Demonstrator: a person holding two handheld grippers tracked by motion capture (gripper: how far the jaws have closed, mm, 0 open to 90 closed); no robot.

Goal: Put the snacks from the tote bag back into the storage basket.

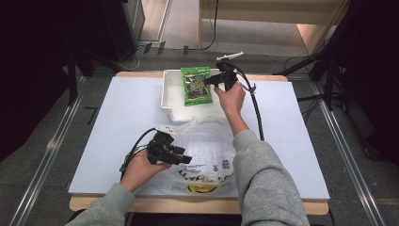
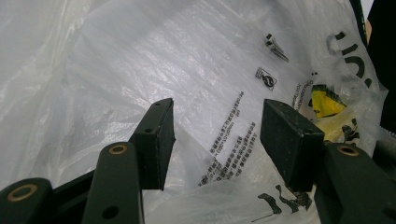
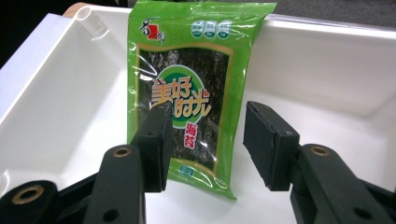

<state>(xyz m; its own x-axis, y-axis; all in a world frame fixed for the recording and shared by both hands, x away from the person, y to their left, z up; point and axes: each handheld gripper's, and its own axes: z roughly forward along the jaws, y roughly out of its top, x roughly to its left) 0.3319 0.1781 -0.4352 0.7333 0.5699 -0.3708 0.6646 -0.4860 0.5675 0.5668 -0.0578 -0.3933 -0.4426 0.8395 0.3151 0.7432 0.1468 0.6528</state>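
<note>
High view is showing the right gripper (image 1: 212, 80) hanging open over the green snack pack (image 1: 195, 85) in the white tray (image 1: 170, 96) by the tabletop's far edge, ready to grab, while the left gripper (image 1: 187, 159), open too, is waiting at the plastic bag (image 1: 209, 141) near the front edge.

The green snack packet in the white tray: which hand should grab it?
The right one. Its tool is open and sits right beside the green snack packet in the white tray. The left tool is near the person, over the plastic bag.

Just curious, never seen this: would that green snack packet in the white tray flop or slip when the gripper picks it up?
The green snack packet looks thin and flat, so probably light and bendy. Its glossy film may slip between the pads.
</note>
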